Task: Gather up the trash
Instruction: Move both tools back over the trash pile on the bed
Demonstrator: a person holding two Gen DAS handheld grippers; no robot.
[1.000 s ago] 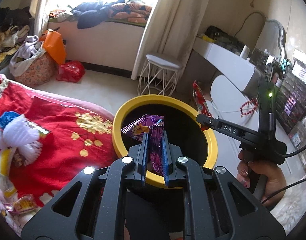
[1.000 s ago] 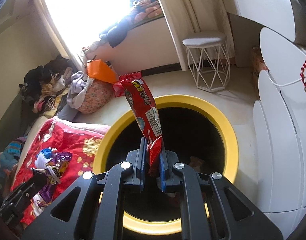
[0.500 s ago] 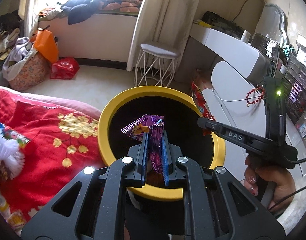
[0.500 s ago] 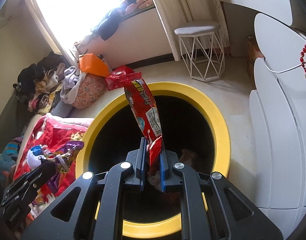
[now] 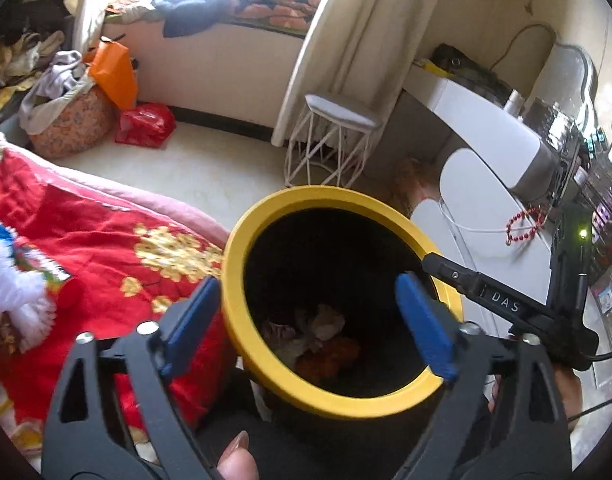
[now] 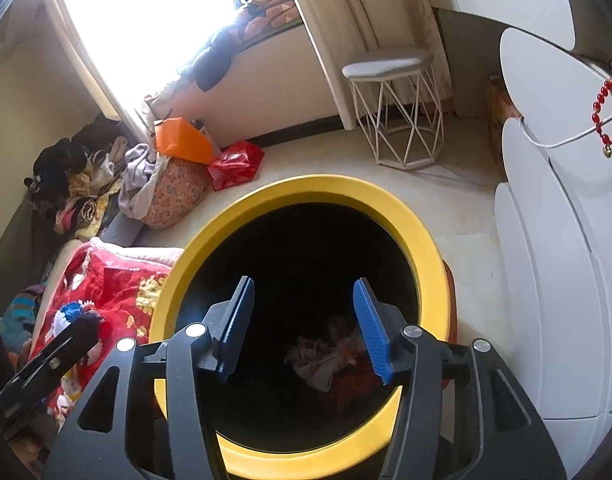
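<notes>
A black trash bin with a yellow rim [image 5: 242, 248] stands beside the bed; it also shows in the right wrist view [image 6: 421, 232]. Crumpled wrappers [image 5: 317, 336] lie at its bottom, also seen in the right wrist view [image 6: 329, 360]. My left gripper [image 5: 306, 320] is open and empty over the bin mouth, its left finger outside the rim. My right gripper [image 6: 304, 328] is open and empty above the bin. The right gripper's body [image 5: 505, 304] shows at the bin's right side in the left wrist view.
A bed with a red blanket [image 5: 86, 240] lies left of the bin, with a white fluffy toy [image 5: 14, 288] on it. A white wire stool [image 5: 337, 140], white curved cabinet [image 6: 553, 280], red bag [image 5: 146, 124] and clothes pile [image 6: 86, 176] stand around the floor.
Both grippers have opened. The purple wrapper has left the left gripper and the red wrapper has left the right one; both now lie down in the bin.
</notes>
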